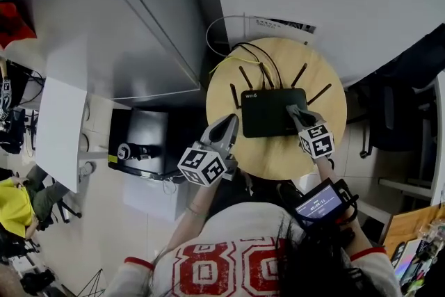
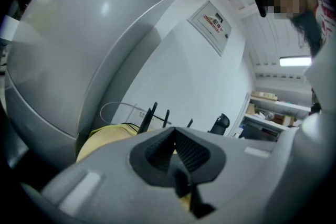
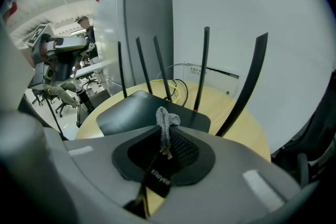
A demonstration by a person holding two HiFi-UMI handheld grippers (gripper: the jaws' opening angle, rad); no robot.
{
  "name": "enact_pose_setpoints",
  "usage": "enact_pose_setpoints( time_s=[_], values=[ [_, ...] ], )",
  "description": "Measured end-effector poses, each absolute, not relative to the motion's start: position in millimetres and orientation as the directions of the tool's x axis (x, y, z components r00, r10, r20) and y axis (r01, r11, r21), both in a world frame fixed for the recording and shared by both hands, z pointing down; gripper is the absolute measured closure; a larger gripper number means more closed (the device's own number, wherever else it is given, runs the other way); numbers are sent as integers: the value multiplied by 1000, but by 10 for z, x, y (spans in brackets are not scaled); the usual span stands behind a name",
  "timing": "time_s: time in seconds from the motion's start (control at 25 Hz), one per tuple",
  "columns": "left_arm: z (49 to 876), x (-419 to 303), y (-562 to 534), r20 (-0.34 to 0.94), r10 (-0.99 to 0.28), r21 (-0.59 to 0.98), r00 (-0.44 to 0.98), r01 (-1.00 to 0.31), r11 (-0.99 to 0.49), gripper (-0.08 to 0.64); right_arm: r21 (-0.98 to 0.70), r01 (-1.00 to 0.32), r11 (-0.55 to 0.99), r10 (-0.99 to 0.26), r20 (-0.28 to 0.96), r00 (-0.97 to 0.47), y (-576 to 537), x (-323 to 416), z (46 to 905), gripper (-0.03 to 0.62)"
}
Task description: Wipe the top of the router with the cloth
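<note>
Grey cloth (image 3: 166,122) pinched in R gripper (image 1: 300,115), over router (image 1: 268,113) top's right edge. L gripper (image 1: 226,129) pressed together, empty. Assessment: wipe barely begun, most of top outstanding.

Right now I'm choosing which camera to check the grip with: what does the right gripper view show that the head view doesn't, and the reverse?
Only the right gripper view: the grey cloth pinched between the right gripper's jaws, its bunched end poking up in front of the router.

Only the head view: the left gripper, hovering at the left edge of the round table beside the router, and the table's whole outline.

Both: the black router, its upright antennas, the cables behind it, and the wooden tabletop.
</note>
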State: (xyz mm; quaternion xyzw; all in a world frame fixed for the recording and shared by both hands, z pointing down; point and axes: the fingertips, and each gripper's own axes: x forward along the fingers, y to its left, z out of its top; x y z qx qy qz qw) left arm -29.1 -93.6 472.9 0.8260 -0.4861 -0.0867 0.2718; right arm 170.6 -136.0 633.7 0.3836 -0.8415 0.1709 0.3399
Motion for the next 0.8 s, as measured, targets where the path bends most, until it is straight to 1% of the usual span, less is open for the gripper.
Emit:
enact_pose_setpoints(
  time_s=[0.2,0.44,0.64,0.8],
  values=[
    [4728,-469,-929,134,-880,523,456,-787,-328,558,28,-786,617,-564,712,-418,-1816,1796,6370,549],
    [4755,-638,-922,153,-903,515,401,-812,-273,558,56,-807,588,-599,701,-387,-2036,1809,6410,550],
    [4823,-647,-912,209,-893,526,399,-816,-242,558,65,-779,624,-569,720,-397,-1972,1738,6475,551],
    [4826,-498,-912,183,-880,534,439,-795,-286,558,0,-815,580,-574,710,-408,-1600,1835,6432,551]
  ],
)
